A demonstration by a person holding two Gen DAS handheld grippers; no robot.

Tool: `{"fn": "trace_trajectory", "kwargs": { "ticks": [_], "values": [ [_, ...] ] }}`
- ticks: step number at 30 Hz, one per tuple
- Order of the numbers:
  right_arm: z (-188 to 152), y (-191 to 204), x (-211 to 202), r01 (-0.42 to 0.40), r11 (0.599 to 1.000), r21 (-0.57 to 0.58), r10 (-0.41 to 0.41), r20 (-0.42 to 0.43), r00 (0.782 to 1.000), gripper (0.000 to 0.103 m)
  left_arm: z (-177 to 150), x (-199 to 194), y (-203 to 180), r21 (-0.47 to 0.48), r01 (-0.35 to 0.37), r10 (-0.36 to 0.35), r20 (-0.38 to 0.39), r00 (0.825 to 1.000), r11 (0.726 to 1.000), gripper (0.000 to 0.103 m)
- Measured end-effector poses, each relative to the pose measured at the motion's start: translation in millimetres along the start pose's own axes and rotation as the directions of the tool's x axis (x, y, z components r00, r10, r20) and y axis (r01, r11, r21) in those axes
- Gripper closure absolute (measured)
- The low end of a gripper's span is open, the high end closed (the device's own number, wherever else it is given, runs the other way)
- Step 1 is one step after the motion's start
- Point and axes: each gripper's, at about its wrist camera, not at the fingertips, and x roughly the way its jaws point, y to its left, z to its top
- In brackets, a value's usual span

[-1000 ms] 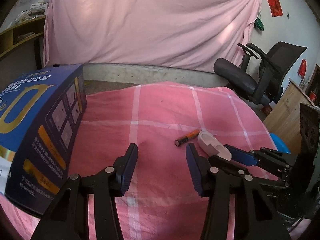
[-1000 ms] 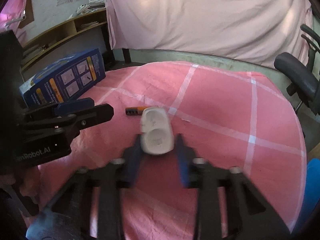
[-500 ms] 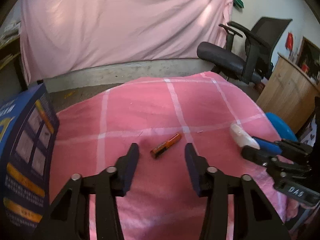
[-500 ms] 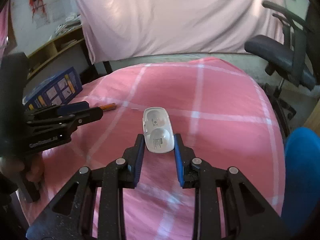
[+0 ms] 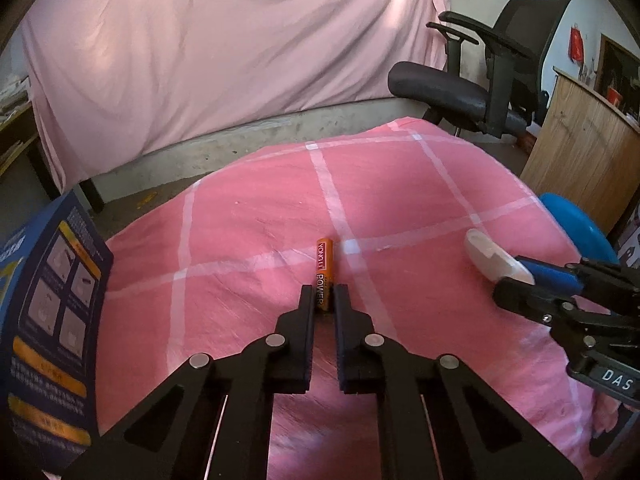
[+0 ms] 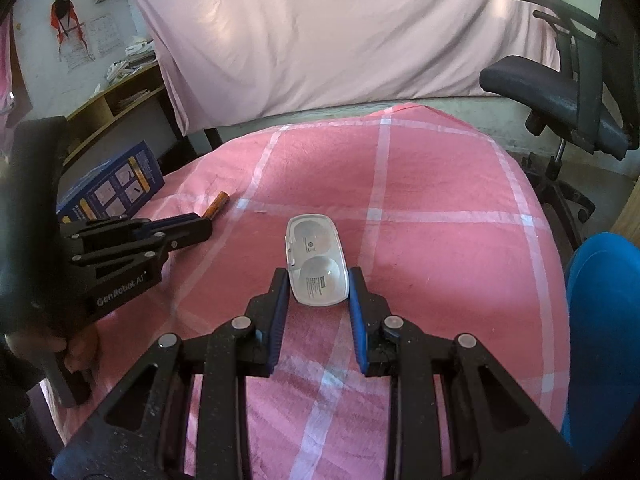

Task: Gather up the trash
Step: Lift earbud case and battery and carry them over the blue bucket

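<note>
Left gripper (image 5: 324,294): its jaws had just been closing and stood narrow, pinched on the near end of the battery.
Battery (image 5: 325,270): orange with a black lower half, lying on the cloth and pointing away from the tongs; its far end sat beside a white crossing of the checks. From the right wrist view only its orange tip (image 6: 216,203) showed past the left tongs (image 6: 206,225).
Right gripper (image 6: 319,280): blue pads pressed on both long sides of the white case, held above the cloth.
White case (image 6: 317,265): oval plastic, flat face up, two round hollows and a small label visible; most of it stuck out beyond the fingertips. Seen from the left wrist it was a white lump (image 5: 494,257) at the right tongs' tip (image 5: 516,278).
Cloth (image 5: 400,200): pink with white checks, covering the work surface.
Blue box (image 5: 48,312): printed carton standing at the left edge, well apart from the battery.
Blue round object (image 6: 600,320): at the right edge beyond the cloth; possibly a bin, the view was too partial to tell.
Office chair (image 5: 480,80): black, behind the surface on the right.
Pink sheet (image 5: 220,48): hung across the back.
</note>
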Motion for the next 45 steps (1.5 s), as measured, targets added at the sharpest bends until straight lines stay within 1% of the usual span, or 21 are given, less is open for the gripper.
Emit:
{"fn": "trace_trajectory", "kwargs": {
  "ticks": [3,4,6,8,11,15,18,20,24,27,28,30,34,41,45],
  "values": [
    [-3,-1,-8,-0.013,1.0,0.006,0.013,0.026,1.0,0.049,-6,-9,-4,-0.042,0.011,-0.01,0.026,1.0,0.999,0.096],
    [-4,-1,-11,-0.027,1.0,0.008,0.027,0.04,0.999,0.049,-9,-14,-6,-0.058,0.01,-0.008,0.045,0.999,0.998,0.096],
    [-6,-3,-25,-0.055,0.998,0.011,0.053,0.105,0.993,0.049,-13,-26,-10,-0.096,0.015,-0.006,0.09,0.996,0.995,0.096],
    [-8,-5,-37,-0.075,0.997,0.012,0.072,0.166,0.983,0.049,-19,-40,-11,-0.142,0.026,-0.004,0.154,0.988,0.99,0.096],
    [-10,-3,-55,-0.089,0.996,0.0,0.086,0.244,0.966,0.049,-22,-60,-17,-0.183,0.031,0.011,0.227,0.974,0.983,0.096],
    [-13,3,-81,-0.076,0.996,-0.042,0.085,0.34,0.936,0.049,-21,-93,-28,-0.199,0.034,0.036,0.337,0.941,0.979,0.096],
    [-15,5,-102,-0.061,0.997,-0.057,0.079,0.415,0.906,0.049,-18,-116,-43,-0.178,0.028,0.049,0.412,0.91,0.984,0.096],
    [-17,5,-119,-0.042,0.997,-0.058,0.064,0.469,0.881,0.049,-17,-128,-54,-0.15,0.019,0.051,0.45,0.891,0.988,0.096],
    [-17,0,-147,-0.005,0.999,-0.044,0.028,0.539,0.842,0.049,-11,-146,-73,-0.095,0.015,0.033,0.493,0.87,0.995,0.096],
    [-19,-9,-164,0.023,0.999,-0.021,-0.007,0.576,0.817,0.049,-6,-154,-87,-0.053,0.015,0.014,0.518,0.855,0.998,0.096],
    [-19,-11,-168,0.031,0.999,-0.014,-0.016,0.582,0.813,0.049,-6,-157,-90,-0.042,0.017,0.008,0.521,0.854,0.999,0.096],
    [-21,-20,-177,0.053,0.999,0.009,-0.048,0.606,0.794,0.049,-3,-157,-101,-0.018,0.028,-0.014,0.523,0.852,0.999,0.096],
    [-26,-38,-194,0.08,0.995,0.051,-0.095,0.637,0.765,0.049,2,-156,-122,0.018,0.057,-0.058,0.52,0.852,0.998,0.096],
    [-43,-74,-220,0.129,0.983,0.129,-0.182,0.651,0.737,0.049,20,-149,-170,0.105,0.089,-0.131,0.518,0.845,0.99,0.096],
    [-49,-90,-232,0.151,0.974,0.17,-0.226,0.657,0.719,0.049,33,-140,-192,0.142,0.118,-0.174,0.496,0.851,0.983,0.096]
  ]
}}
